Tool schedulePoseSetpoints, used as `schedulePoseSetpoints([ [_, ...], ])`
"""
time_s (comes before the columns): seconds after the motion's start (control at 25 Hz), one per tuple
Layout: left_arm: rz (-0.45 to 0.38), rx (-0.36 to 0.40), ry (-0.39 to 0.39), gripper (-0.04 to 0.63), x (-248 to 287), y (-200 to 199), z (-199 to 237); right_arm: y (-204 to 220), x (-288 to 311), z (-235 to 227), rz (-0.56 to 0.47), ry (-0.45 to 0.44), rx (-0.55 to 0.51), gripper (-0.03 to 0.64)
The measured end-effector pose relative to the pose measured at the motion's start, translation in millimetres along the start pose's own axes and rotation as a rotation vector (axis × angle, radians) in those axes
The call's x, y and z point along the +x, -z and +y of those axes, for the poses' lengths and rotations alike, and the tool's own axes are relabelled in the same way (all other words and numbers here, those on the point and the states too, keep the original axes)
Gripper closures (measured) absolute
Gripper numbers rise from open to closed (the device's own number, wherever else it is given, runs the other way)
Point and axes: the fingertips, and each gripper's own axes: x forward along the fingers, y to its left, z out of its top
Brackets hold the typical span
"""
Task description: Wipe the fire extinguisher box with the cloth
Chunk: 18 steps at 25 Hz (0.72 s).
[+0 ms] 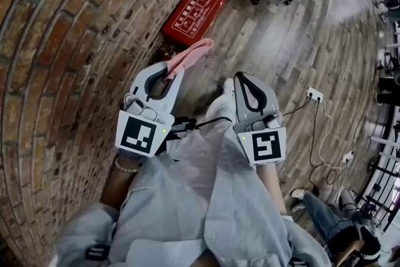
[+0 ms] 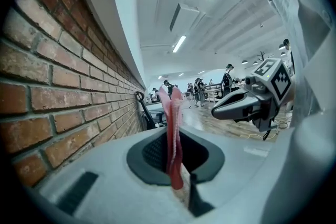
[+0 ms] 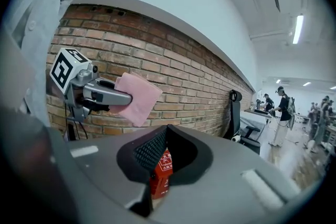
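The red metal fire extinguisher box (image 1: pixel 192 12) lies on the wooden floor (image 1: pixel 281 40) against the brick wall (image 1: pixel 75 40). Just short of it, the left claw (image 1: pixel 177 69) pinches the pink cloth (image 1: pixel 190 54), apparently ready for wiping. The right claw (image 1: pixel 242 78) is closed and empty.

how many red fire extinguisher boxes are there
1. The red rectangular fire extinguisher box lies on the wooden floor at the foot of the brick wall, just beyond the pink cloth. Others could sit outside the views.
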Motion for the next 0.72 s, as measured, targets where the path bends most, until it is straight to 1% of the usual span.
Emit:
schedulePoseSetpoints([
  [0.08,0.004,-0.008,-0.025,0.584,20,0,4,5,12,-21,-0.001,-0.022,-0.004,0.612],
  [0.16,0.010,-0.032,-0.063,0.584,42,-1,10,7,27,-42,-0.005,-0.060,-0.015,0.612],
  [0.32,-0.009,-0.137,-0.184,0.584,86,-12,27,9,59,-92,-0.006,-0.159,-0.044,0.612],
  [0.4,0.000,-0.164,-0.238,0.584,106,-16,35,10,72,-116,0.000,-0.208,-0.057,0.612],
  [0.48,0.014,-0.168,-0.282,0.584,128,-20,43,9,86,-141,0.006,-0.244,-0.070,0.612],
  [0.6,0.016,-0.159,-0.341,0.584,154,-32,50,5,105,-174,-0.017,-0.296,-0.082,0.612],
  [0.72,0.032,-0.157,-0.408,0.584,169,-37,55,6,119,-194,-0.025,-0.350,-0.082,0.612],
])
